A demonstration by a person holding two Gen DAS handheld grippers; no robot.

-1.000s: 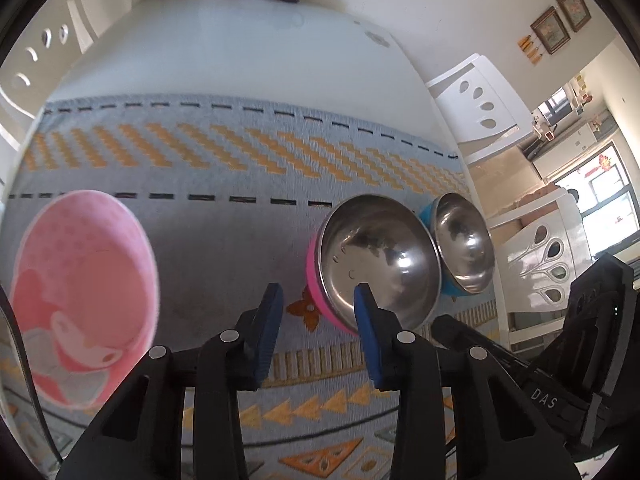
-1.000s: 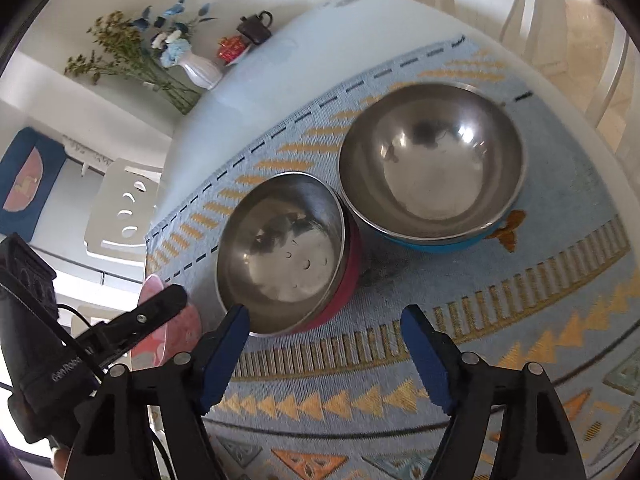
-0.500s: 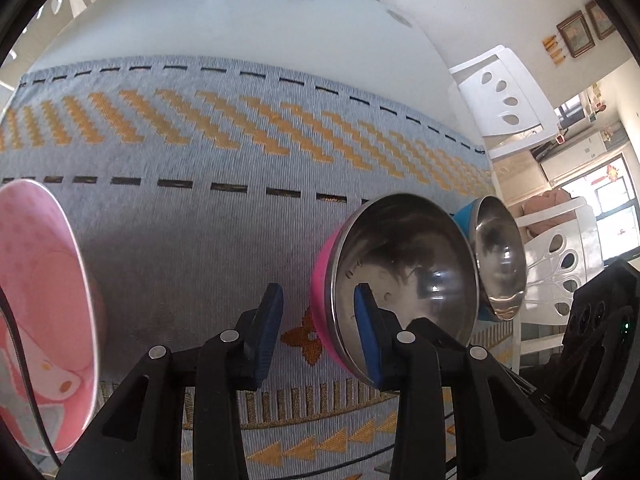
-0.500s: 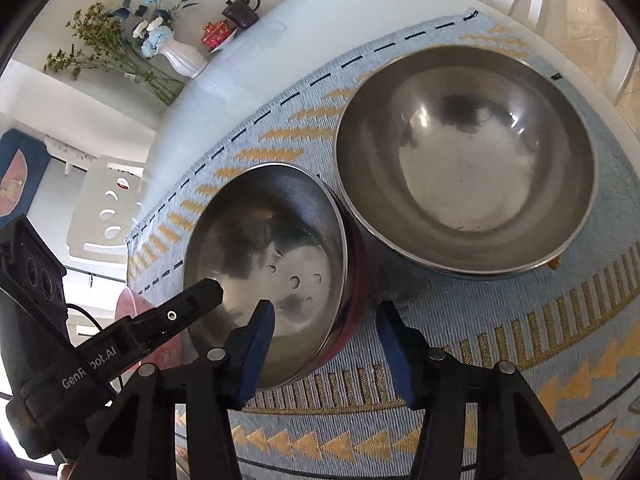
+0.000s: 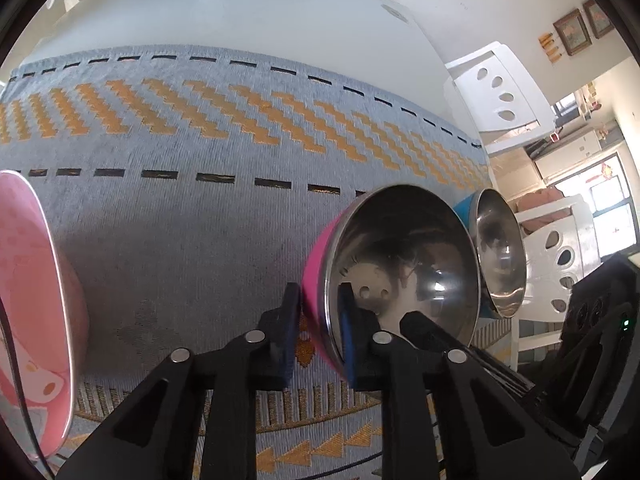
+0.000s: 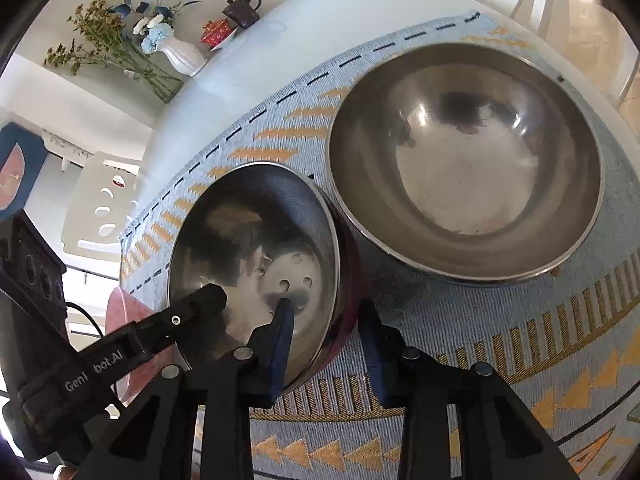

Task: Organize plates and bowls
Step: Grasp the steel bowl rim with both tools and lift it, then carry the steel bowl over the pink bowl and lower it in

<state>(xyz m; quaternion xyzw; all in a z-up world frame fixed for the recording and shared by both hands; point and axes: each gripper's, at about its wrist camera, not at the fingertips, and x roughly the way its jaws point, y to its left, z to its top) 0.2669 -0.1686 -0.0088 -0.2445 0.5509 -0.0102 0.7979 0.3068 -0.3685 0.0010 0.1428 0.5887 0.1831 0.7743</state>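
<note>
The left gripper (image 5: 316, 334) has its jaws clamped on the near rim of the pink bowl (image 5: 394, 270); the right gripper (image 6: 326, 346) is closing its jaws astride the same rim. The grasping step is under way on the counter's woven mat (image 5: 192, 216); next, likely lifting into the blue bowl (image 6: 466, 160) alongside.

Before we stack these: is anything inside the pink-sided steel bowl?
No food or dishes show inside the pink-sided steel bowl, only reflections and one finger from each gripper over its rim. Those fingers hide part of its near wall.

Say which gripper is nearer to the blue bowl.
Right gripper: its fingers are closing over the rim of the pink bowl beside the blue bowl; the left gripper grips that rim on the far side.
</note>
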